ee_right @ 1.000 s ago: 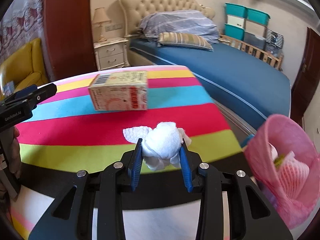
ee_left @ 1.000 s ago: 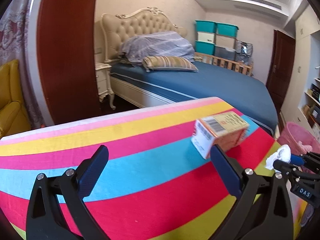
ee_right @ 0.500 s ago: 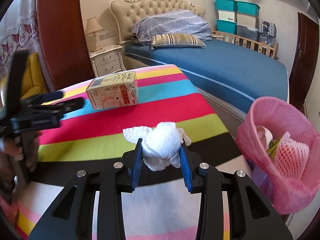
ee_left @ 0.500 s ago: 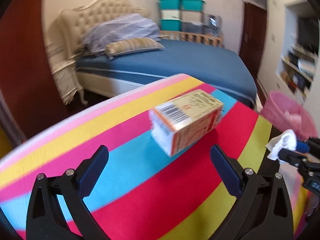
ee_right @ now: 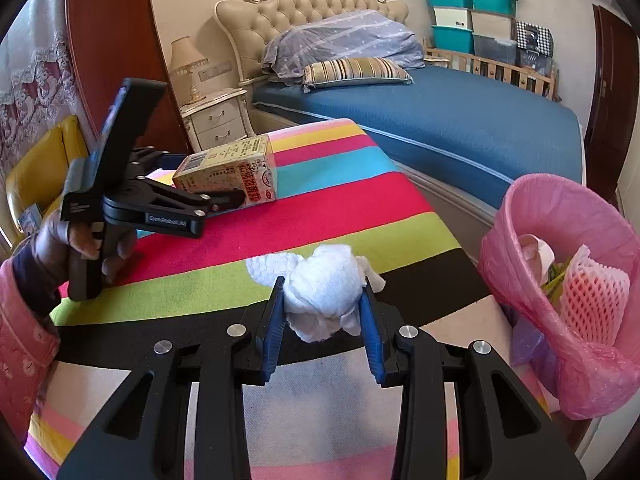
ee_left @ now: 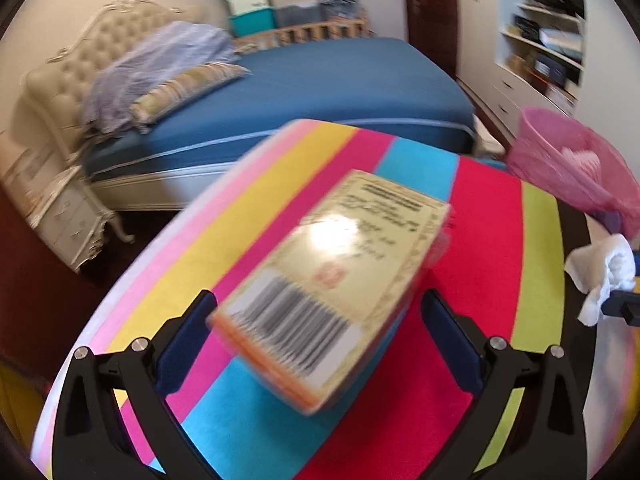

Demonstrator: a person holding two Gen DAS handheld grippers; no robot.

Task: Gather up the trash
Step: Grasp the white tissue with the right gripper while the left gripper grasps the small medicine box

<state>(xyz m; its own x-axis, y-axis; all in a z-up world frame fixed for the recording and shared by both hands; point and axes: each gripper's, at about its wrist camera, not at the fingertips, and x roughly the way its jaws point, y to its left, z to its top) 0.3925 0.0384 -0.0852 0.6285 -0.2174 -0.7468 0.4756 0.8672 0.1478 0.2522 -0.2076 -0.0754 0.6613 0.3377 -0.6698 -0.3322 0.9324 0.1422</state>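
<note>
In your left wrist view, your left gripper has its jaws spread wide, 1 on each side of the carton, which lies on its side on the striped cloth; the blue pads stand clear of the carton's sides, though blur makes the gaps hard to judge. The barcode end faces you. At the right edge you see the crumpled tissue, and beyond it the pink bin, near the bed.

In your right wrist view, your right gripper is clamped on the crumpled tissue, both blue pads pressing into it, above the near part of the striped cloth. The pink bin sits to the right, off the cloth's edge, already containing a foam net and other scraps. To the left, your left hand holds the left gripper at the carton, its near finger alongside the carton's front face
</note>
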